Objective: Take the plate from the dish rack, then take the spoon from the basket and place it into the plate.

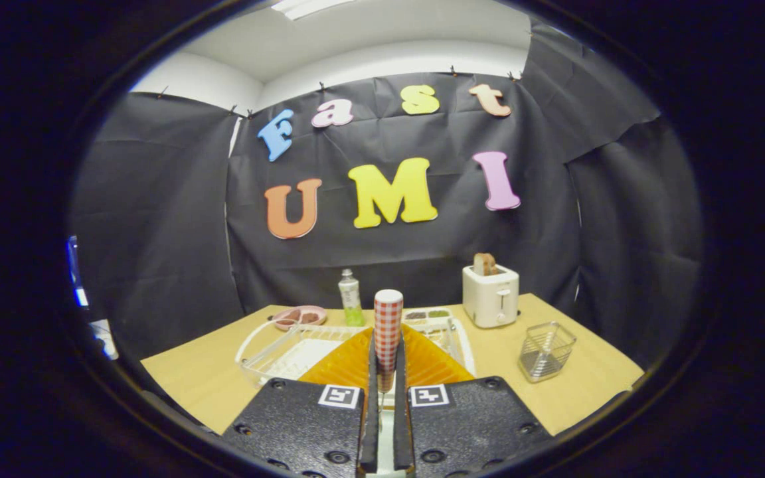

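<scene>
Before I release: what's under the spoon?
The orange plate spreads beneath the spoon, which the gripper clamps upright. Its lower end is hidden between the fingers.

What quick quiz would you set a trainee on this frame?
1. True or false: the gripper is shut on the upright spoon with the red-and-white checked handle.
2. The ribbed orange plate is: (A) standing in the clear dish rack, (B) flat on the wooden table, just ahead of the fingers, (C) inside the wire basket.
3. Fill in: the slice of brown bread sticks out of the white ____.

Key: 1 true; 2 B; 3 toaster.
</scene>
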Demonstrator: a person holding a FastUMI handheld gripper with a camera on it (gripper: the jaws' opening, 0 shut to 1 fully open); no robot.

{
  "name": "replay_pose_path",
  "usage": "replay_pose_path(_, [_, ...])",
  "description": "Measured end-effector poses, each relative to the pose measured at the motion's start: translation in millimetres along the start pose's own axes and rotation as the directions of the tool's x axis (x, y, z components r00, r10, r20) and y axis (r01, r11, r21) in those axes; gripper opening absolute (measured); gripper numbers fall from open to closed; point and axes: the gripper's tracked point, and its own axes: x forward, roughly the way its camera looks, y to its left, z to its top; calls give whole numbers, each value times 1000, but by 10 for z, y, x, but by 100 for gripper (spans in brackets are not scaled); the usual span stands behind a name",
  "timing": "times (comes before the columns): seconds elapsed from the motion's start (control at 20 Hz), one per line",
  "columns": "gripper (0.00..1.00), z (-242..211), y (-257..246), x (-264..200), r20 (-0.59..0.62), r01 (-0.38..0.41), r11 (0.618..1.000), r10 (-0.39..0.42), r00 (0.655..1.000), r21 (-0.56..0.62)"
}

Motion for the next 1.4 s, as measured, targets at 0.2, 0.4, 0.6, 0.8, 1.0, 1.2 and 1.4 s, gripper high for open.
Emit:
replay_pose_path(0.2, [15,-247,405,-1,-14,-34,999,34,999,-13])
replay_pose_path(0.4, [17,-483,503,33,-53,-43,999,42,998,-3])
replay_pose_path(0.6, [19,-676,328,70,-77,-5,1000,6,997,11])
replay_pose_path(0.8, [23,-742,148,56,-80,34,999,-33,996,8])
replay_pose_path(1.0, [37,-651,-124,-85,-56,87,996,-86,995,25])
replay_pose_path(1.2, [63,-602,-303,-264,-80,133,991,-132,988,1])
replay_pose_path(1.4, [83,-345,-323,-550,-40,125,992,-126,991,-25])
